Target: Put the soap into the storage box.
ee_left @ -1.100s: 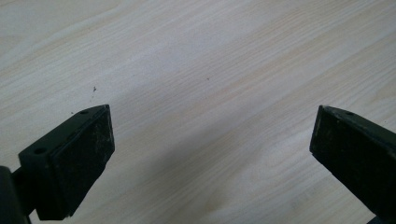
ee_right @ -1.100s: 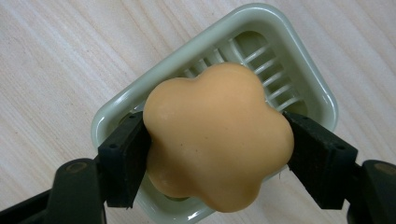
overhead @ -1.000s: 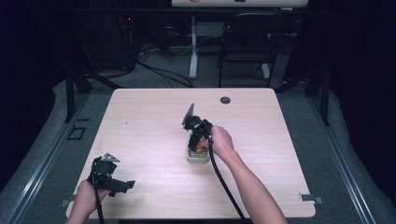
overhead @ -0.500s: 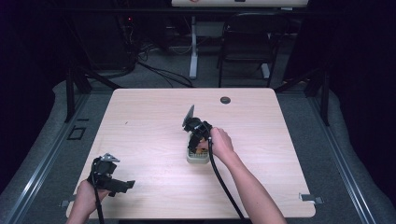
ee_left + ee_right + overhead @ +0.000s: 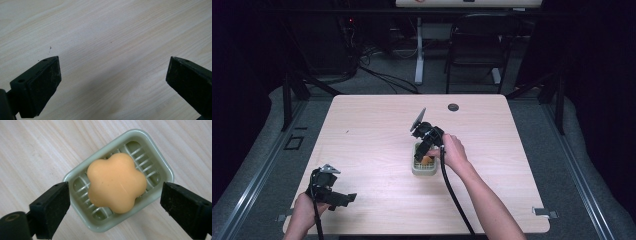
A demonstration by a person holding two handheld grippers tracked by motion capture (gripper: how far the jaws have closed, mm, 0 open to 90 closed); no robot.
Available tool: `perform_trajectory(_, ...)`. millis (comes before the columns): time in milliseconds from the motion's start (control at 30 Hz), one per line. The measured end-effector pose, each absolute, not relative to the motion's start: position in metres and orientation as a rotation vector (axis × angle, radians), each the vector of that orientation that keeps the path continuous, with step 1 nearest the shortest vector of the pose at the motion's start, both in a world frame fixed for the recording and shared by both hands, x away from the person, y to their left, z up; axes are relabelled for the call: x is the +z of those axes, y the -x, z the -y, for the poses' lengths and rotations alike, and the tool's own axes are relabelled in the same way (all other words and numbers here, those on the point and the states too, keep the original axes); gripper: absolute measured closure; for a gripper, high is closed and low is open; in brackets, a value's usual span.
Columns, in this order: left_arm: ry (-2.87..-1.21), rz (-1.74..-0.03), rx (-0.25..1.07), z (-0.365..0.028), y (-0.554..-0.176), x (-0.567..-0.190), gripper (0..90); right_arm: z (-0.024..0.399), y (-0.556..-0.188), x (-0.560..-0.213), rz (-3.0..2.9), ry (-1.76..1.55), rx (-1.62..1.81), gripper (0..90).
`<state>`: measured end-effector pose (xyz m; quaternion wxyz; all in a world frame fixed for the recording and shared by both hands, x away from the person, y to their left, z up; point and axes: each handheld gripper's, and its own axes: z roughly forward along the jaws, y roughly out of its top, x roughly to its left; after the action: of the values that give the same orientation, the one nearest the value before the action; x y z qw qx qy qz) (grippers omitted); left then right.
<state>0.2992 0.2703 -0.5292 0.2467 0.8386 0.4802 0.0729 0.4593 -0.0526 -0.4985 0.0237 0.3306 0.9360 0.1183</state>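
Orange soap rests in dish; right gripper (jaws just opened, empty) could snag the rim lifting away.

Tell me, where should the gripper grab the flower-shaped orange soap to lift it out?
Probably from straight above, pinching two opposite sides of the orange soap. It lies flat in the green soap dish, whose raised rim blocks a sideways approach, and its dents between petals could seat the pads.

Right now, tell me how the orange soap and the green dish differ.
The soap is orange, flower-shaped and solid; the dish is pale green, rectangular with rounded corners and ribbed with slots. The soap is smaller and lies inside the dish, which sits on the table. Both look smooth and glossy.
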Motion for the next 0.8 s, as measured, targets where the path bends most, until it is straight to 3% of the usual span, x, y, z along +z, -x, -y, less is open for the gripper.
perform_trajectory(400, -2.289, -1.308, 0.199, -0.27, -0.299, -0.529, 0.2, 0.073, -0.434, -0.465, -2.863, -0.965, 0.475, 0.2)
perform_trajectory(800, -2.289, -1.309, 0.204, -0.269, -0.299, -0.529, 0.2, 0.108, -0.404, -0.447, -2.809, -0.966, 0.558, 0.0)
